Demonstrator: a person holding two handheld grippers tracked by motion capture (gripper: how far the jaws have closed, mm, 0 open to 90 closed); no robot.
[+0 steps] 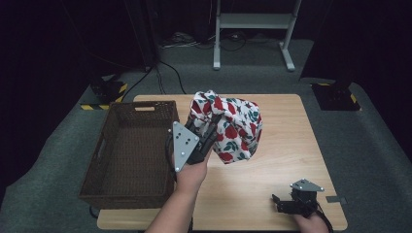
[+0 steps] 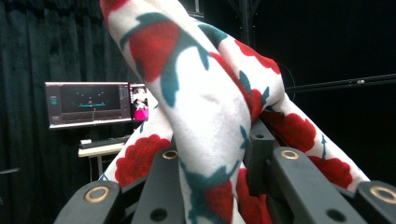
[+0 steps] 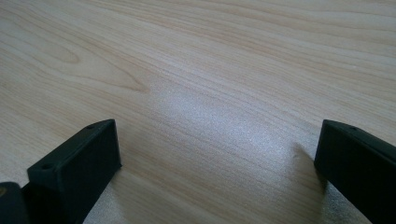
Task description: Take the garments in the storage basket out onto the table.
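Note:
A white cloth (image 1: pixel 232 125) printed with red roses and green leaves hangs lifted above the middle of the wooden table (image 1: pixel 282 160). My left gripper (image 1: pixel 206 127) is shut on its upper left fold, and the fabric drapes down to the right of it. In the left gripper view the cloth (image 2: pixel 205 107) runs up between the two black jaws, which pinch it. My right gripper (image 1: pixel 278 203) rests low at the table's front right corner, open. Its jaws stand wide apart over bare wood (image 3: pixel 205 93) in the right gripper view, with nothing between them.
A dark brown wicker basket (image 1: pixel 97 160) with handle slots stands on the table's left side, just left of my left hand. A white metal stand (image 1: pixel 252 22) and cables lie on the grey floor behind. A monitor (image 2: pixel 88 103) glows in the dark background.

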